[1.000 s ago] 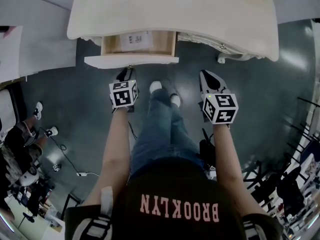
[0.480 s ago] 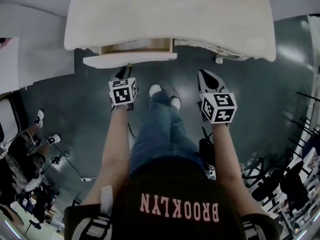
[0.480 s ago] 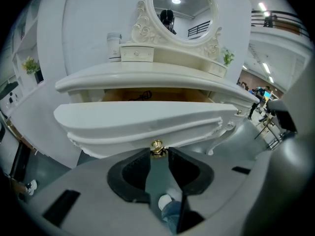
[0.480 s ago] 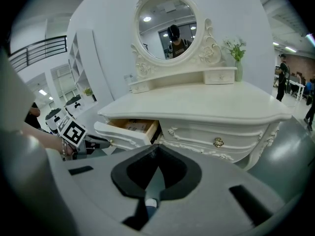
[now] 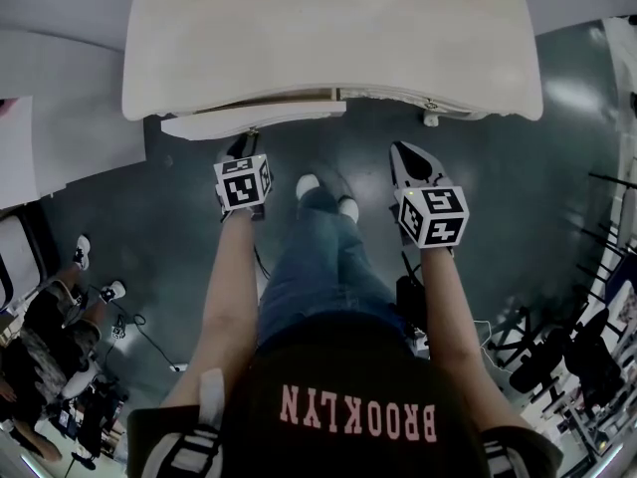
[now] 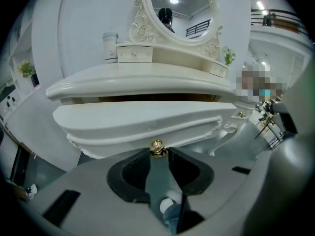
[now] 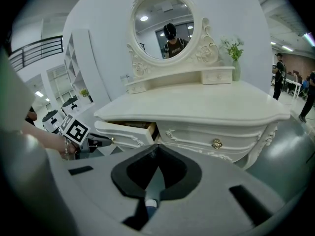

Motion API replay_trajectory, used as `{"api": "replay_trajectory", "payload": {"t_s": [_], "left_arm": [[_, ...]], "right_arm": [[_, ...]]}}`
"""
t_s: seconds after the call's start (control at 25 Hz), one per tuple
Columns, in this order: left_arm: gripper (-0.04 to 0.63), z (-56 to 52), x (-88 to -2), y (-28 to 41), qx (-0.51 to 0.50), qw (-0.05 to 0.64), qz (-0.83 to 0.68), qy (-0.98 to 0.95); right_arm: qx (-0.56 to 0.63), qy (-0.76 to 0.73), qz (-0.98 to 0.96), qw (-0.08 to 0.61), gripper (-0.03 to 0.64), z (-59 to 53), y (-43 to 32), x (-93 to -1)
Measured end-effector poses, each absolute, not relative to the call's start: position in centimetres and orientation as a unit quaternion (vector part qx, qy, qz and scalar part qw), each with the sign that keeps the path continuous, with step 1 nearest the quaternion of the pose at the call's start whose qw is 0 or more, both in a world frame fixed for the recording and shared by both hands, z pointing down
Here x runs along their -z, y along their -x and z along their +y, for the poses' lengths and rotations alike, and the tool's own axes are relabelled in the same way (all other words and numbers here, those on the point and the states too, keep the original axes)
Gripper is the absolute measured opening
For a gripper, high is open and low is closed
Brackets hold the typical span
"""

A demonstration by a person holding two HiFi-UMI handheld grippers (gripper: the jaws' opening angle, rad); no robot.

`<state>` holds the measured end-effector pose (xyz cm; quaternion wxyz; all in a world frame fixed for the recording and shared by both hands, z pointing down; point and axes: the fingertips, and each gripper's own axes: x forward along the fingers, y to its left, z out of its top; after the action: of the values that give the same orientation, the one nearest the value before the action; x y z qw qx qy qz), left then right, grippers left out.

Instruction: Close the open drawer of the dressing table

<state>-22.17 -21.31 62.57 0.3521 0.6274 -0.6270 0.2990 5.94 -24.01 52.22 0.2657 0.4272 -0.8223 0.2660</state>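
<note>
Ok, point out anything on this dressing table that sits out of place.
The left drawer juts out from under the table top, a dark gap above its front, while the right drawer sits flush. The left gripper grips the jutting drawer's brass knob. Nothing else stands out.

Both arms stretch forward and down. The left gripper [image 5: 244,145] points steeply down, and its jaws pinch a small gold knob [image 6: 157,146]. The right gripper [image 5: 403,153] hangs beside it, jaws closed together, holding nothing.
</note>
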Motion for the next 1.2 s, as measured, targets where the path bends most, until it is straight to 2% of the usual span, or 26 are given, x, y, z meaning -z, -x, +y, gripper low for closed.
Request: {"api": "replay_trajectory", "payload": {"t_s": [1.2], "left_arm": [[0.11,-26.9,-62.9,23.3,-0.293,0.338,-0.609,-0.655]], "right_arm": [[-0.285,-0.469,-0.793,0.265,-0.003,-24.4,-5.8,-53.0]]}}
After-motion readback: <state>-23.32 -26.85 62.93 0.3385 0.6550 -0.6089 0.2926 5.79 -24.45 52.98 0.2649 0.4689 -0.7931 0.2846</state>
